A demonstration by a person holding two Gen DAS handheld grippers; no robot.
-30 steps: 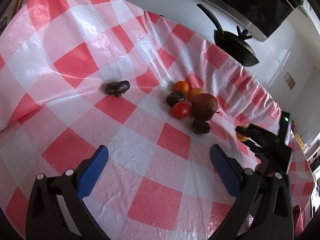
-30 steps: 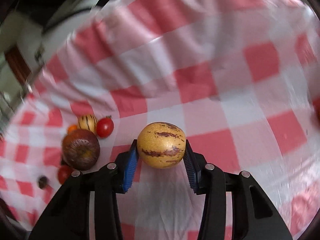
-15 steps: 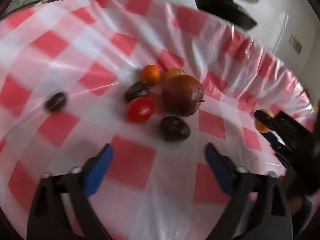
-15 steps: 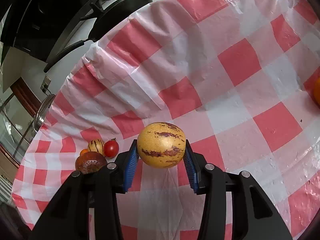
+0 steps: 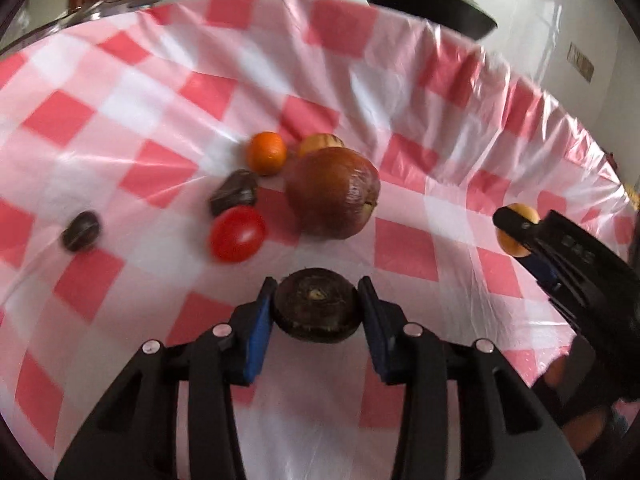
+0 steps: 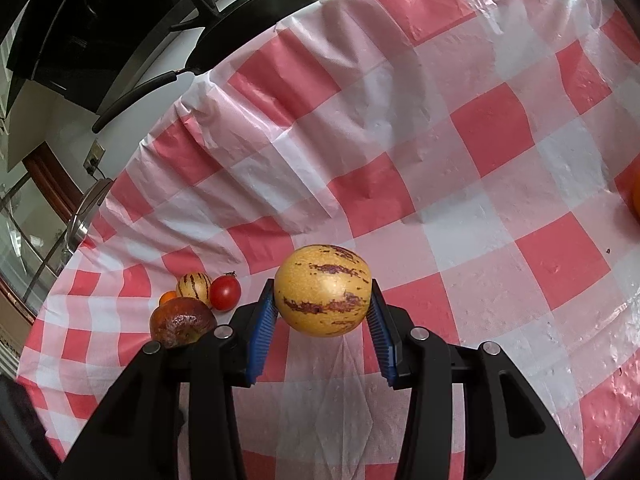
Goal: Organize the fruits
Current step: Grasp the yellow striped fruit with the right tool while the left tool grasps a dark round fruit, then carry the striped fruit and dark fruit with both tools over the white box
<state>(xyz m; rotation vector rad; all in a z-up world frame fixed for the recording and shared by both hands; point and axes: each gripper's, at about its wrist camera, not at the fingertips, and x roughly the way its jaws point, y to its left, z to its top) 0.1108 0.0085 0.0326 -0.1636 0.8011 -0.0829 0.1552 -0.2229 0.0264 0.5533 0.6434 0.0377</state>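
Two claws each grip fruit: the left claw [image 5: 316, 312], closing, pinches a dark round fruit [image 5: 316, 308] on the bench [image 5: 400, 440]; the right claw [image 6: 323, 308] clamps a striped pepino melon [image 6: 323, 290] aloft. Beyond, the brown apple [image 5: 332, 192] half hides a second pepino [image 5: 321, 143].

The left gripper [image 5: 316, 312] has been brought up to the dark round fruit [image 5: 317, 307] at 6 o'clock of the pile; its fingers are closing around it.
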